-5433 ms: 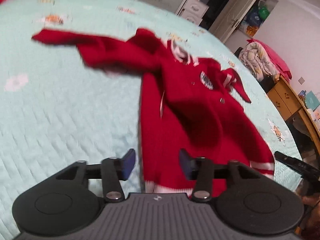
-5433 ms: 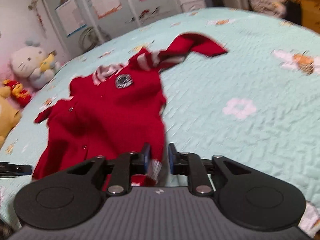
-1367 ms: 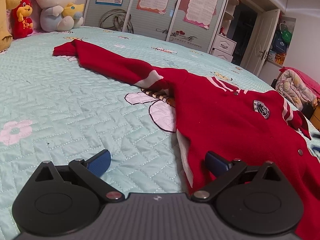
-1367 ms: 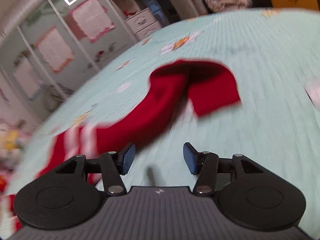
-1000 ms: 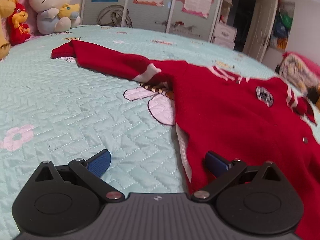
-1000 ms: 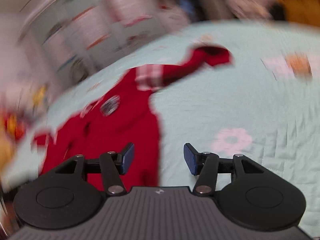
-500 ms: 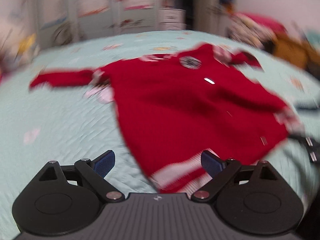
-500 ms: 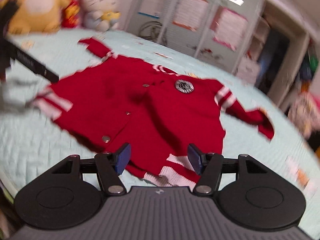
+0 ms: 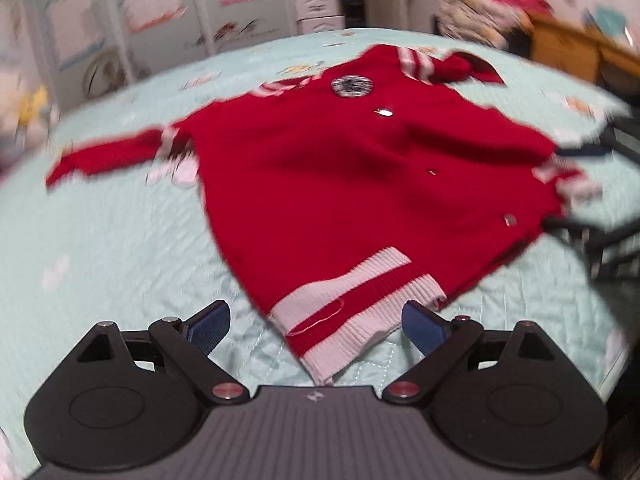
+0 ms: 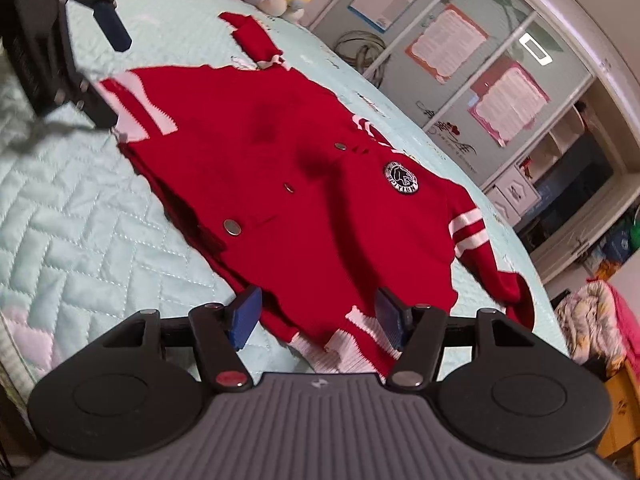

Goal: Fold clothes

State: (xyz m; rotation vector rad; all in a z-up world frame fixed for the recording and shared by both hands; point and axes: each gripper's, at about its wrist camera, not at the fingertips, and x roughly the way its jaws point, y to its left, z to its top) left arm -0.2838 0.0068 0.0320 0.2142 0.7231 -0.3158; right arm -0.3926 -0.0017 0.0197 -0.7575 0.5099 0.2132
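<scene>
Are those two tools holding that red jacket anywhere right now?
No. Both the left tool and right tool stand open around corners of the red jacket's striped hem, gripping nothing.

Even indoor light falls from above, with a ceiling lamp [image 10: 535, 49] reflected as a bright rectangle in the glossy cupboard doors. Both views curve strongly at the edges. The left wrist view is smeared by motion blur, worst at its rim. The right wrist view is sharper, blurring only at its left side. Shadows are soft.
</scene>
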